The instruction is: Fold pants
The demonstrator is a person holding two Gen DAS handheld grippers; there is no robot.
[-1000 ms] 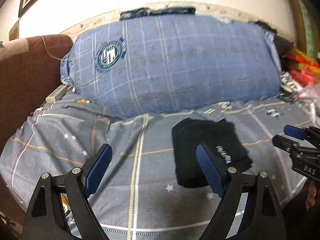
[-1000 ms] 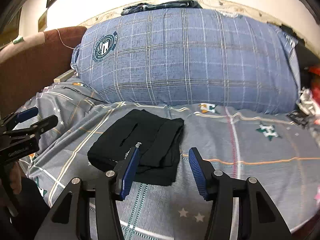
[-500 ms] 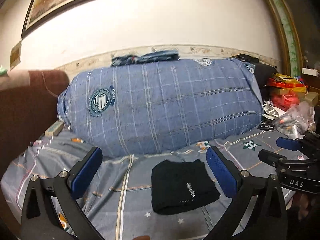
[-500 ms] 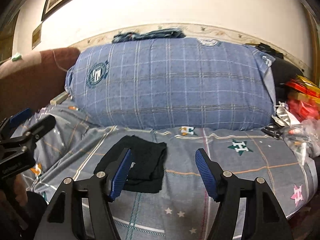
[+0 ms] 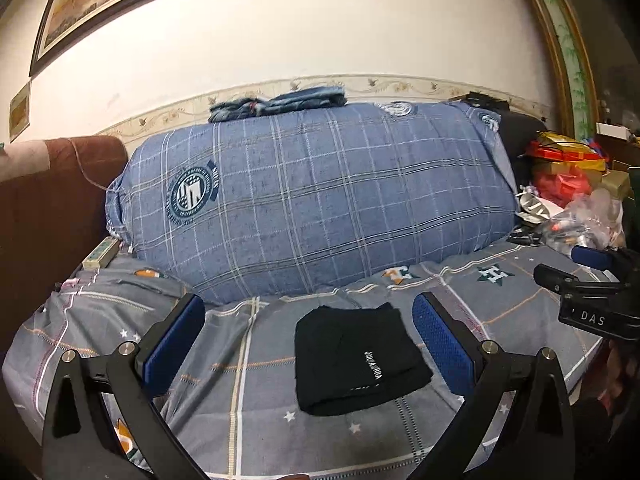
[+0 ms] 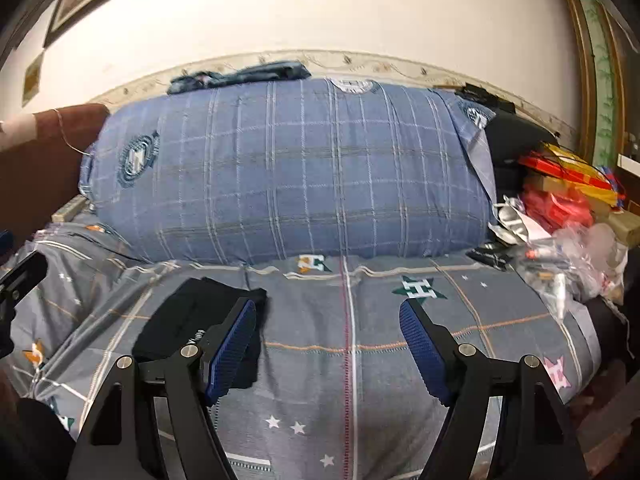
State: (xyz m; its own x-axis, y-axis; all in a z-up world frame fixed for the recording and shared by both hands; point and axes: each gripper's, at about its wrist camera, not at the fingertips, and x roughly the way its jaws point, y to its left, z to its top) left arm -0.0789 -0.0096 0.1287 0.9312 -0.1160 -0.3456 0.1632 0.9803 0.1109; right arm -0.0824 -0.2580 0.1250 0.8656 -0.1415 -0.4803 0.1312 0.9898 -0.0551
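Left gripper [image 5: 308,344] with jaws spread wide, nothing between the blue pads [image 5: 444,350], raised above the bed [image 5: 520,316] and tilted a little downward; right gripper [image 6: 328,346] with jaws opening, bare bedsheet between them, likewise clear of the bed and angled down, its body also visible at the right edge of the left wrist view; a bit of hand [image 5: 618,372] dimly seen below that body.

Pants [image 5: 356,360] lying free on the bed, seen in the gap of the left jaws but well beyond them and untouched; in the right wrist view partly hidden behind the left finger; black, folded into a compact, roughly square packet with stacked layers showing at the near edge; small white lettering on the top face, too small to read.

Grey sheet with stars, stripes and H marks beneath; large blue plaid pillow [image 5: 320,200] propped against the wall just behind the pants; folded denim [image 5: 280,102] resting on top of the pillow; clear plastic bag [image 6: 580,256] holding small items at the bed's right end, red and gold boxes [image 6: 568,184] piled behind it; contents hard to tell.
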